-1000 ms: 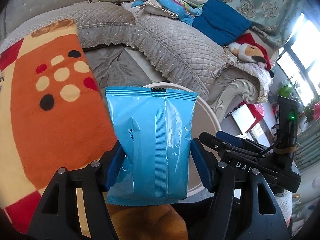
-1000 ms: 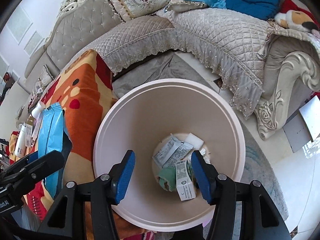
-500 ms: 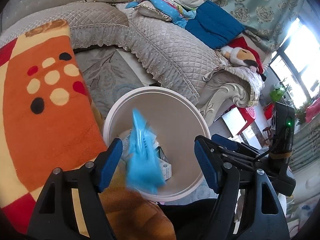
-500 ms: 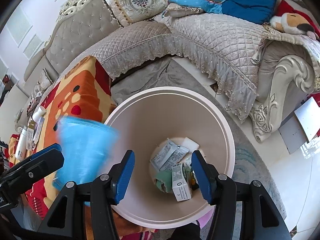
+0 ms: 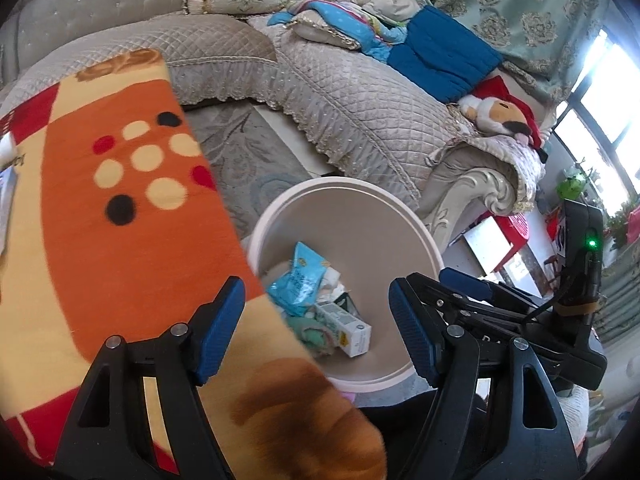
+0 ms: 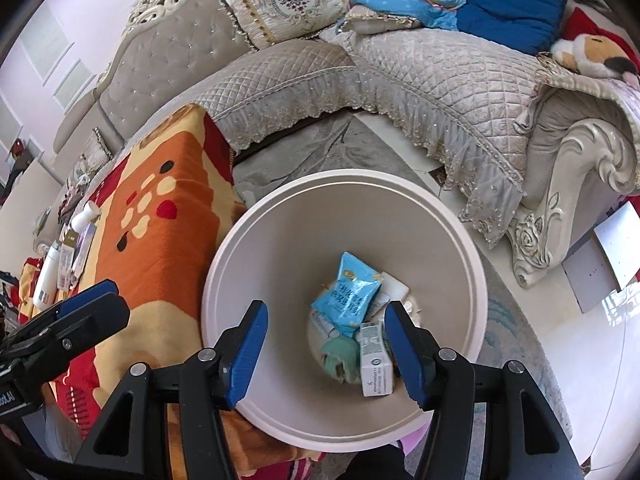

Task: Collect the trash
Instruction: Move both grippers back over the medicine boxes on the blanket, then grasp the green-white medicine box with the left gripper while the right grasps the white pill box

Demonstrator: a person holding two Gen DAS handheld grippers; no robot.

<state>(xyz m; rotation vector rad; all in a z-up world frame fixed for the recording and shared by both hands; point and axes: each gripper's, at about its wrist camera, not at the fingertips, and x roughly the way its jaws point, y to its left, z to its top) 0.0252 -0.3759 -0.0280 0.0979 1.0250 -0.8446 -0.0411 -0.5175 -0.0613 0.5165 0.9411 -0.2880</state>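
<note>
Blue wrapper lies inside bin, on top of small carton and other litter at bottom. Left gripper above bin's near rim, jaws just been opening, nothing between them. Right gripper over bin mouth, jaws parted, empty. Orange blanket touches bin's left side; bottles and packets remain on it, well away from bin. Risks: gripper snags blanket during next pickup, dragging it against bin and tipping it; light wrapper slips from wide jaws and lands beside bin.

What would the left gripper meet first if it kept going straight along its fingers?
Probably the trash in the bin: the open left gripper points at the blue packet and white carton, though depth is unclear.
</note>
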